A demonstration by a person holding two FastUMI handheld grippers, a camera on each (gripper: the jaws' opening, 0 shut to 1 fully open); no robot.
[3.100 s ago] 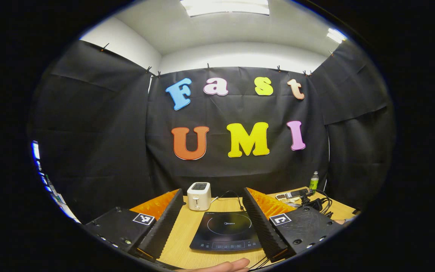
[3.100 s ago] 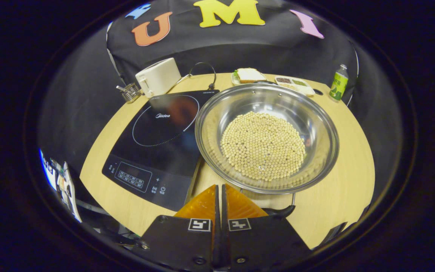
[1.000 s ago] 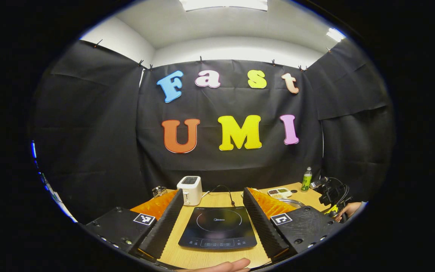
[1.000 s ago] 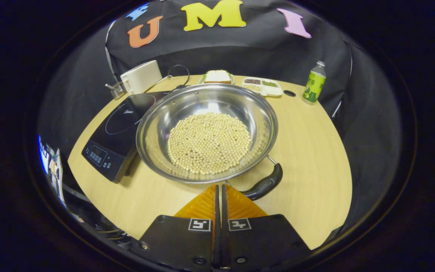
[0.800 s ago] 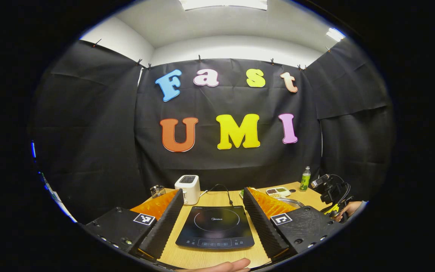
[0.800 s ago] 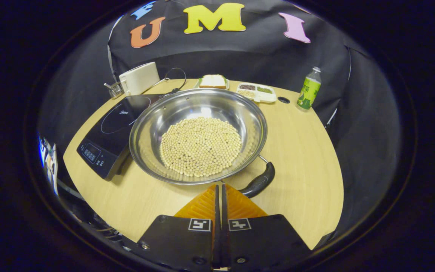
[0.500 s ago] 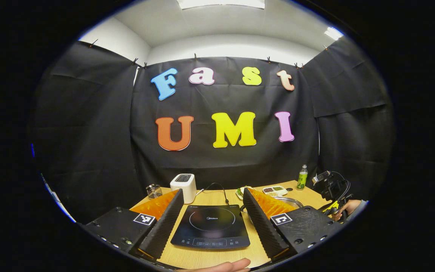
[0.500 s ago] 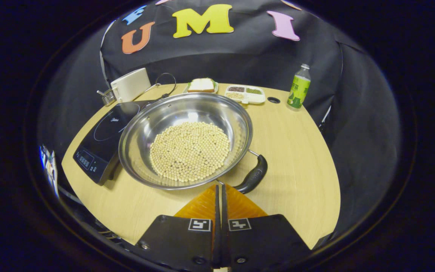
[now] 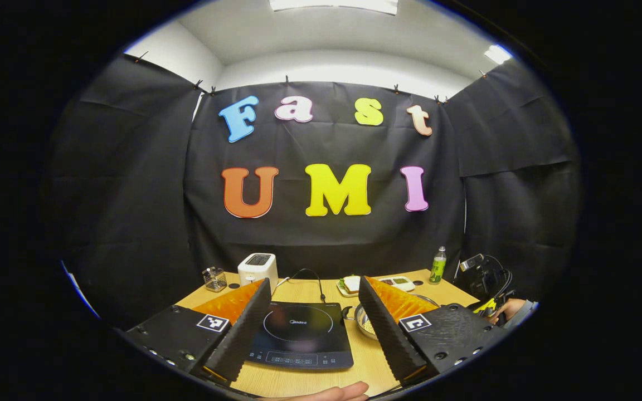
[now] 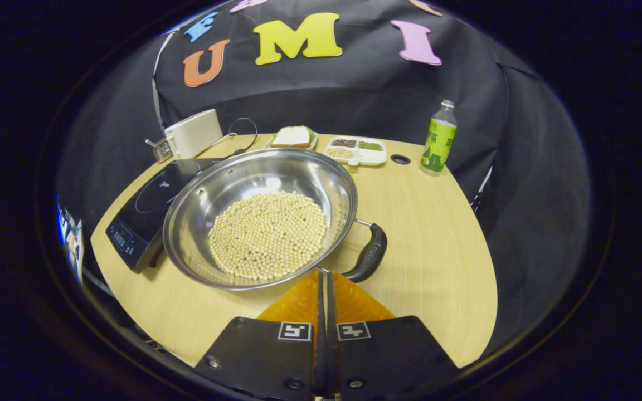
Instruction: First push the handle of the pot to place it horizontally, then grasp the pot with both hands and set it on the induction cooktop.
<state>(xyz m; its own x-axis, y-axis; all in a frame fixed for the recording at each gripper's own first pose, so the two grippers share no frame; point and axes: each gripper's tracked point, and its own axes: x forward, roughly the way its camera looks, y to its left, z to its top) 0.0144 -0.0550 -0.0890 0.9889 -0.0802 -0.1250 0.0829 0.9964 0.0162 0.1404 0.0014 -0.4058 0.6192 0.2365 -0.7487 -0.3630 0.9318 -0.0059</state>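
On the table [image 10: 443, 234], the closed right gripper [image 10: 324, 278] perhaps touches the pot [image 10: 259, 217]; left gripper [image 9: 314, 292] wide.

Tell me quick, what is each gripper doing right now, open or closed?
Left gripper: open, holding nothing, with the induction cooktop seen between its fingers.
Right gripper: closed, gripping nothing, its tip by the pot handle.

From the left gripper view the pot [image 9: 366, 322] is mostly hidden behind one finger [image 9: 379, 326], just a sliver of rim peeking out. A hand [image 9: 332, 392] is cut off at the bottom edge. Cooktop [image 10: 144, 213] buttons are too small to read.
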